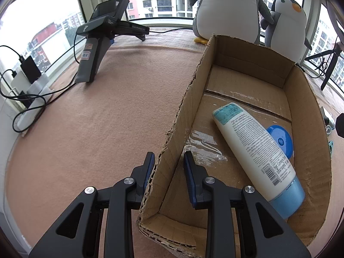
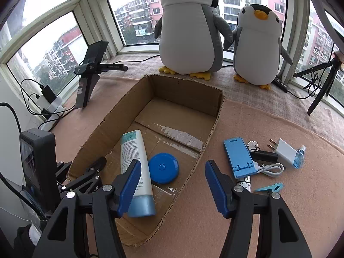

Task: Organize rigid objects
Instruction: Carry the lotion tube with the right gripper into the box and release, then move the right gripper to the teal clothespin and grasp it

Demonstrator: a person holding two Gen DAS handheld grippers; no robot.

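Straddling the near left wall of the cardboard box (image 1: 305,99), the left gripper (image 1: 168,163) has one blue-padded finger outside the wall and the other inside; a visible gap remains on the inner side, so the fingers look released rather than pinching the cardboard. Ahead of its inner finger, on the box floor, lies the white lotion tube (image 1: 255,148) with its blue cap end toward the gripper, and a round blue tape measure (image 1: 281,139) sits touching the tube's far side.

The right gripper (image 2: 173,185) hovers spread wide and empty over the box's near right wall, its left finger over the tube's cap end and its right finger outside the box above the pink tablecloth (image 2: 268,129). Just beyond and to the outer side of that right finger is a cluster of loose items: a blue phone stand (image 2: 238,157), a white charger plug (image 2: 284,151), a coiled white cable (image 2: 272,168), a small blue spray bottle (image 2: 300,158) and a light-blue clip (image 2: 269,187). Far ahead of both grippers, two plush penguins (image 2: 189,32) stand by the window.
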